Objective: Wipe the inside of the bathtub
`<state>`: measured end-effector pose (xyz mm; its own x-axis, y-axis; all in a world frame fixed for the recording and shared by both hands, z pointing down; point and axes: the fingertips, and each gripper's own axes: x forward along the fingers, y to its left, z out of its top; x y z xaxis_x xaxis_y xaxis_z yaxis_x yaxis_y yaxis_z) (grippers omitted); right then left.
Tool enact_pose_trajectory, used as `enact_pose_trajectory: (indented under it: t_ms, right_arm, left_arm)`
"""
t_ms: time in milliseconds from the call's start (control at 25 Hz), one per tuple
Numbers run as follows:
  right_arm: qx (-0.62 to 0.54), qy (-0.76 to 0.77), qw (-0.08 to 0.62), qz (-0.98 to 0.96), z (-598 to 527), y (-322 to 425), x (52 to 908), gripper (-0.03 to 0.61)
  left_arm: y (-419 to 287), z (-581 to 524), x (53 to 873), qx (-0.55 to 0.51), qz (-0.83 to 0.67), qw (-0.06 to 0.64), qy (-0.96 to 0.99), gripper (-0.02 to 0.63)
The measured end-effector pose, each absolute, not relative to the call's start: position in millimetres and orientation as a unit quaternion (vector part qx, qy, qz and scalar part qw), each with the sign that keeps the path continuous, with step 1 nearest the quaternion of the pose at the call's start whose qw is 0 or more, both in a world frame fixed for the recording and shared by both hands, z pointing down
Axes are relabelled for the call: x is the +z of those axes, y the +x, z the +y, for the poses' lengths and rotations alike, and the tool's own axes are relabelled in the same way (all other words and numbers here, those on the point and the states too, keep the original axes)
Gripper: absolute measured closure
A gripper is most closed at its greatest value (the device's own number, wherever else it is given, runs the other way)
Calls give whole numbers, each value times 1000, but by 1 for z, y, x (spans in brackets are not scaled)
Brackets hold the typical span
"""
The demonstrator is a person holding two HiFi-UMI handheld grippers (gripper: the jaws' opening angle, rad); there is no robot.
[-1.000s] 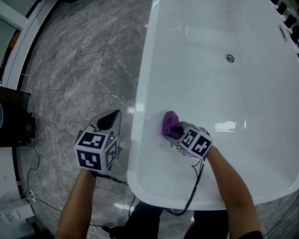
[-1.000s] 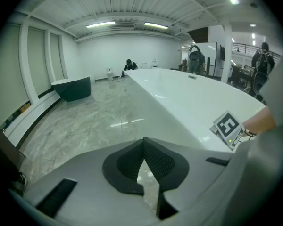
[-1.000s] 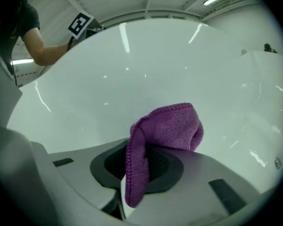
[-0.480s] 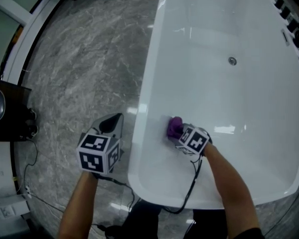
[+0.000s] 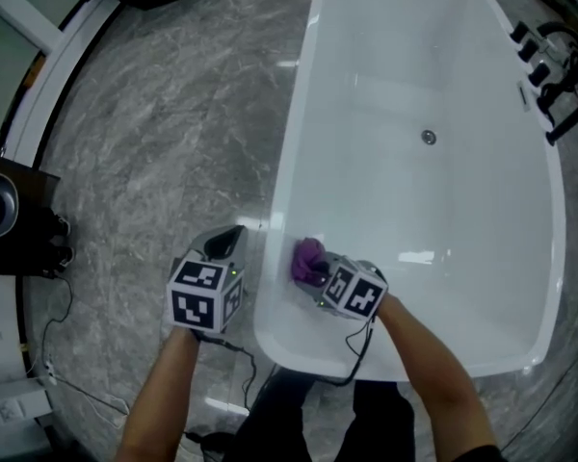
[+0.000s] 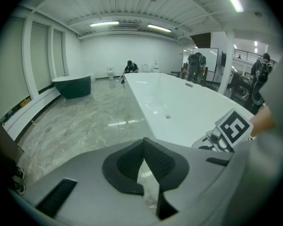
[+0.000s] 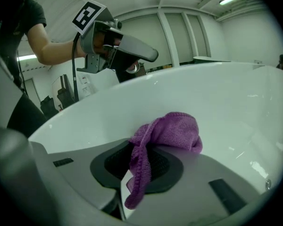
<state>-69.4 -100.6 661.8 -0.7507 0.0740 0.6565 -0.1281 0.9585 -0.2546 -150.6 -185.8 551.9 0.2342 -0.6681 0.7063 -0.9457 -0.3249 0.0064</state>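
Purple cloth (image 7: pixel 172 133) is pinched between the jaws of the right gripper (image 5: pixel 315 269). One bunched part of it lies over the upper jaw and a loose end hangs down between the two pads. This gripper is inside the white bathtub (image 5: pixel 462 210), at the end nearest to the person. It holds the cloth against the inner wall on the person's left side, a little under the rim. A dark cable (image 5: pixel 359 356) goes from the gripper over the near rim of the tub.

The left gripper (image 5: pixel 227 241) is outside the tub, above the grey marble floor (image 5: pixel 164 114) and just beside the tub's outer wall. Its jaws are pressed together at the tips and there is nothing between them.

The drain (image 5: pixel 429 137) is on the bottom of the tub, well apart from the cloth. Black fittings (image 5: pixel 544 65) stand at the far right rim.
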Motion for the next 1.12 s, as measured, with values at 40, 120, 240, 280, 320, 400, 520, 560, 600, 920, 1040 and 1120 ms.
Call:
enact_pose_trajectory:
  t_ms: [40,120,240,280,320,400,520,560,600,920,1040,1120]
  right_arm:
    - [148,21,344,-927,-100,-71,652,518]
    - [164,45,318,-933,-102,-74,629,518]
    - [189,94,272,-939,-108,-72,586,518]
    - [193,107,259,-940,-112,-68,568,518]
    - [195,120,247,-942,-117,-64,549,518]
    - [194,145,224,-944,-128,-53,509,518]
    - [180,188,199,-945,-140,-41,454,518]
    - [173,204,192,-944,-143,-37,436,518]
    - [166,221,185,-943,-147,-34,418,517]
    - [108,344,128,-924,-152,0,272,517]
    - [84,393,106,-910,-145,27,233,517]
    - [73,416,90,-902,-136,50,211,517]
  left_arm:
    - [-149,-185,545,305,-536,225,755,607]
    - [-146,-184,529,294,-535,227,759,607]
    - [-141,-181,503,282,-532,225,766,607]
    - [-138,-182,493,279,-531,225,768,607]
    - [-134,-184,481,275,-530,225,770,607]
    - [-125,-189,459,268,-526,225,775,607]
    - [-116,-191,425,247,-521,219,787,607]
    - [-114,-191,413,237,-519,216,792,607]
    - [-113,-191,401,227,-518,213,796,607]
    - [-80,-178,299,152,-483,186,842,607]
    - [-52,-171,267,136,-464,162,860,607]
    - [-28,-164,244,126,-455,149,869,607]
